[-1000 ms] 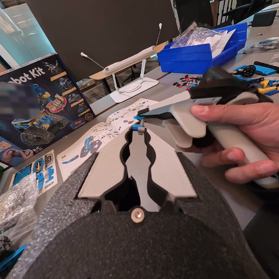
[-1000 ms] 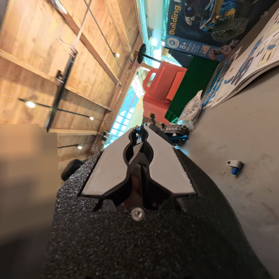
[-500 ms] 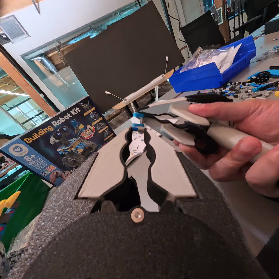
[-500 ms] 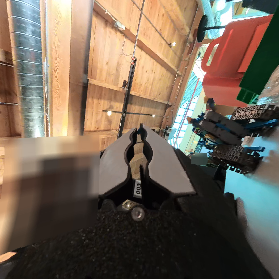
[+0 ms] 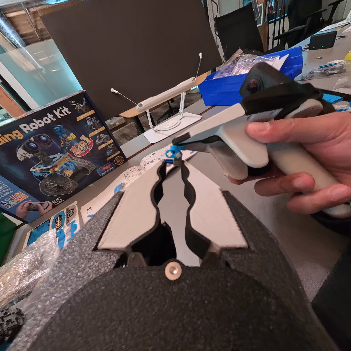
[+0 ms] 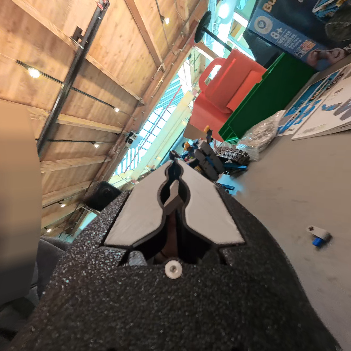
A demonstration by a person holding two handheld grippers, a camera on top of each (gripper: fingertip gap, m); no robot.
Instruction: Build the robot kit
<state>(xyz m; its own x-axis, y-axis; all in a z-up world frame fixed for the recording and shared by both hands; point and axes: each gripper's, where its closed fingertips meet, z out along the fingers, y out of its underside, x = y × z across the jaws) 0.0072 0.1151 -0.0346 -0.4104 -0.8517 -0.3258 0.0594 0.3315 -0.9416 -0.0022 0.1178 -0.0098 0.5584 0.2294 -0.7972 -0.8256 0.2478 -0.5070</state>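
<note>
Left gripper [image 5: 173, 162] is pinched shut on a small gray piece [image 5: 177, 161] right at its tips. Sitting on top of that is a little blue connector [image 5: 173, 153], and the right gripper [image 5: 180, 141] comes in sideways with its tips closed on it; a hand [image 5: 311, 157] holds its handle. Past them an open manual [image 5: 152, 161] lies on the gray table [image 5: 256, 209], then the kit box [image 5: 55, 150], a white stand [image 5: 171, 117] and a blue bin [image 5: 224, 89].
</note>
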